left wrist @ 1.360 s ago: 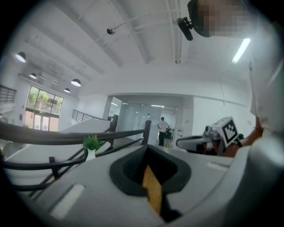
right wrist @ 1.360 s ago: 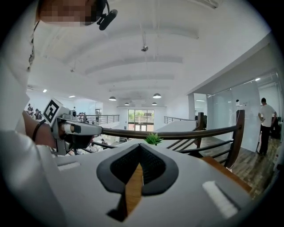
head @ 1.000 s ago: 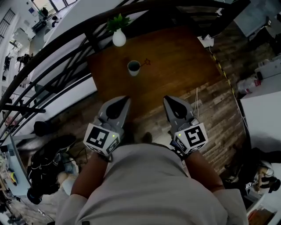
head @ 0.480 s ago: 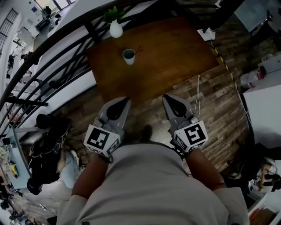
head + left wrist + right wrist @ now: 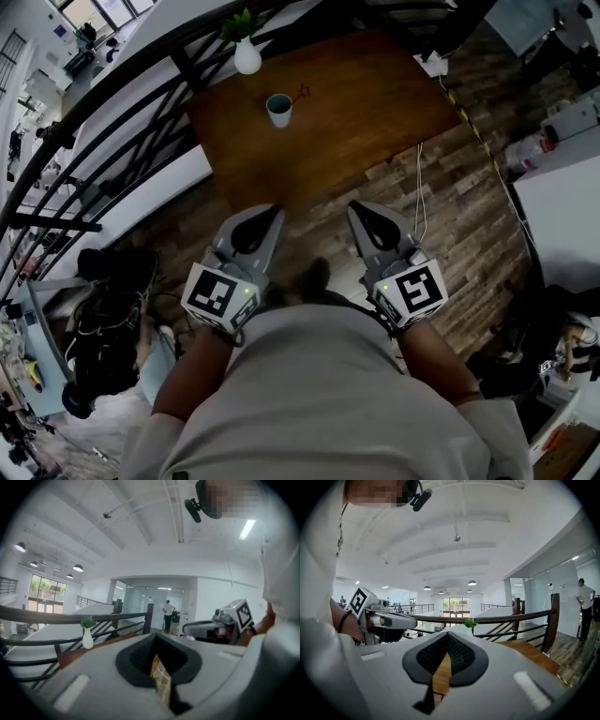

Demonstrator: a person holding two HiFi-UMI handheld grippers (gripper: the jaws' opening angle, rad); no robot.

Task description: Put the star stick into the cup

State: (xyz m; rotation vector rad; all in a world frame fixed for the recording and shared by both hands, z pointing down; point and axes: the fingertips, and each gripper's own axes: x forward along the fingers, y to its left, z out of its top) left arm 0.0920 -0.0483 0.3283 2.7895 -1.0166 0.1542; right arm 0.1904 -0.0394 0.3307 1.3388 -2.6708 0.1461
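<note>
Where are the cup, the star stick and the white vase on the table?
cup [image 5: 278, 110]: head view, the middle of its opening.
star stick [image 5: 303, 92]: head view, its red star end, beside the cup.
white vase [image 5: 247, 60]: head view, its white body below the leaves.

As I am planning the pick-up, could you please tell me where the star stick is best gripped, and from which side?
Probably the thin shaft near the star end of the star stick, coming from above on the side away from the cup. The stick seems to lie flat on the table, with the cup close at its other end. Finer detail is unreadable.
</note>
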